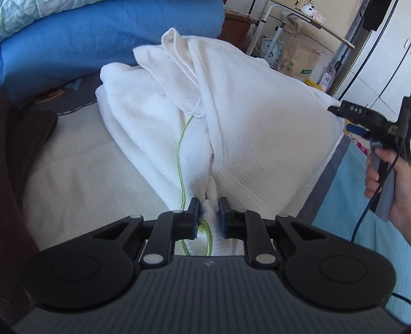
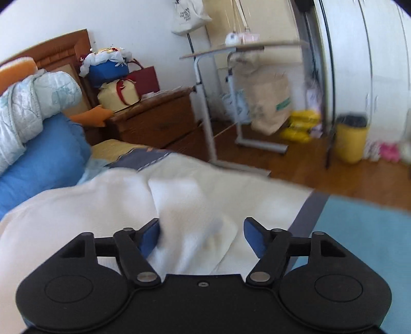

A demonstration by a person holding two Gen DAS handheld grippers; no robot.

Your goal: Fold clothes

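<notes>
- Left wrist view: far beyond the jaws, up right, a brown paper bag (image 1: 299, 55) stands on the floor under a rolling table (image 1: 308, 23); what is in it cannot be made out.
- The left gripper (image 1: 209, 214) tilts downward over the bed (image 1: 77, 179), and its jaws are drawn close, pinching a bunched fold of the white robe (image 1: 231, 115).
- The robe spreads away ahead of the jaws in a heap, a green-edged seam running right into the pinch, with a blue quilt (image 1: 102, 33) beyond it.
- Off to the right, a hand (image 1: 390, 179) holds the right gripper (image 1: 344, 110) by its grip, its tip at the robe's far edge.
- Right wrist view, somewhat blurred: far ahead of the jaws, a yellow bin (image 2: 350, 138) stands on the wooden floor, with the paper bag (image 2: 269, 102) to its left.
- The right gripper (image 2: 201, 237) points slightly downward, jaws spread wide.
- A corner of the robe (image 2: 195, 221) lies between the spread pads, against the left pad and apart from the right one; nothing is pinched.
</notes>
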